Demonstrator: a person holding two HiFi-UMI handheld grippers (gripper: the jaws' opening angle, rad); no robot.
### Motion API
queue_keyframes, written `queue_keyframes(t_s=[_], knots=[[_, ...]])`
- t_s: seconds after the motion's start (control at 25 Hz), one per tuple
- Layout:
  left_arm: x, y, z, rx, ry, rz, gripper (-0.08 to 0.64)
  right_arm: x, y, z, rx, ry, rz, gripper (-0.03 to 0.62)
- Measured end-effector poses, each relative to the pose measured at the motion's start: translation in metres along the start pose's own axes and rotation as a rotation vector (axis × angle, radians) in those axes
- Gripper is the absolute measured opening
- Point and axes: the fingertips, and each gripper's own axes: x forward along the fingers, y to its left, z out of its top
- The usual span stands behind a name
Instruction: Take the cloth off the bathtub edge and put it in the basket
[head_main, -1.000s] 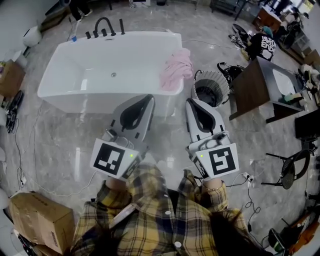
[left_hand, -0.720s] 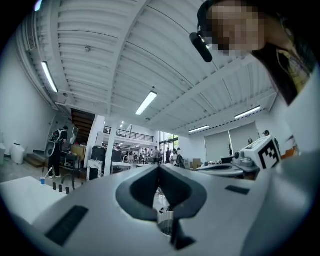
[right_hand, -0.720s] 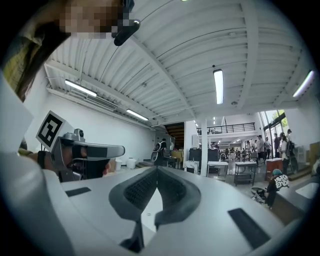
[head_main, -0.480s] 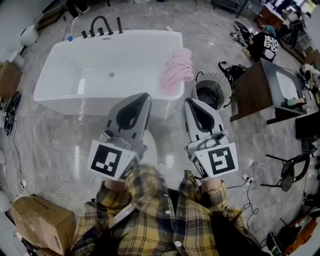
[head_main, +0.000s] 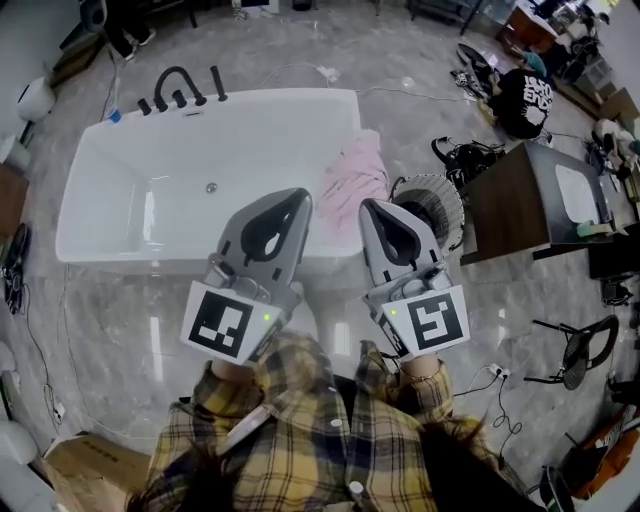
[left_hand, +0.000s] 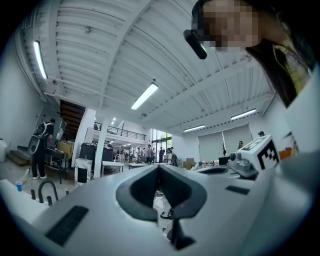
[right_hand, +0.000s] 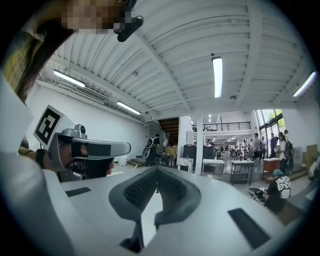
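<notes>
A pink cloth (head_main: 352, 172) hangs over the right-hand end of the white bathtub (head_main: 120, 200) in the head view. Just right of it on the floor stands a round ribbed basket (head_main: 435, 205), dark inside. My left gripper (head_main: 301, 195) is shut and empty, its tip over the tub's near rim, left of the cloth. My right gripper (head_main: 366, 207) is shut and empty too, its tip just below the cloth, with the basket to its right. Both gripper views look level across the hall, and their jaws (left_hand: 158, 167) (right_hand: 156, 170) meet at the tips.
A dark wooden cabinet (head_main: 505, 195) stands right of the basket, with cables and a black bag (head_main: 465, 155) behind it. Black taps (head_main: 180, 88) rise at the tub's far left corner. A cardboard box (head_main: 85, 465) lies at the lower left, a black chair (head_main: 580, 345) at the right.
The tub, cloth and basket have slid down and nearer in the head view. Both gripper tips, once short of the tub on the floor side, now reach its near rim and the cloth.
</notes>
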Motion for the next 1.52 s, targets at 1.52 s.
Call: queue_keyframes(t_s=[1.52], knots=[[0.207, 0.103, -0.049, -0.060, 0.093, -0.043, 0.017, 0.164, -0.177, -0.039, 0.015, 0.091, -0.052, 0.015]])
